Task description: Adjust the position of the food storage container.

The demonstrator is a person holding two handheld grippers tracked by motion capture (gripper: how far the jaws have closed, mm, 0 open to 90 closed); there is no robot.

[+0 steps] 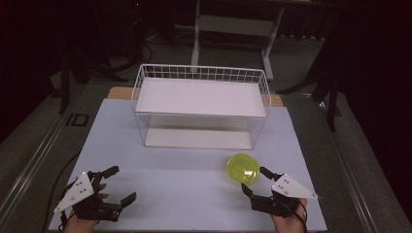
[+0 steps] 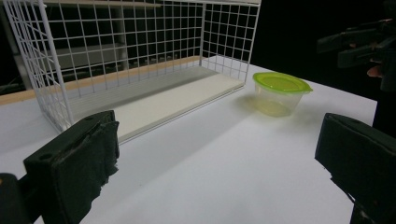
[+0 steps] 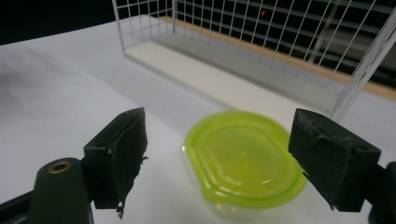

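Note:
A small clear plastic tub with a yellow-green lid (image 1: 242,168) (image 2: 280,93) (image 3: 243,162) stands on the white table, right of centre and near the front. My right gripper (image 1: 253,179) (image 3: 217,154) is open just behind it, one jaw on each side of the tub without touching it. My left gripper (image 1: 118,184) (image 2: 219,168) is open over bare table at the front left, with nothing between its jaws. A white wire rack (image 1: 201,106) (image 2: 126,60) (image 3: 261,51) with two flat shelves stands at the back middle.
The table (image 1: 194,189) has a wooden strip along its far edge. Dark floor and a grey desk frame (image 1: 233,29) lie beyond it. A metal rail runs along the left side.

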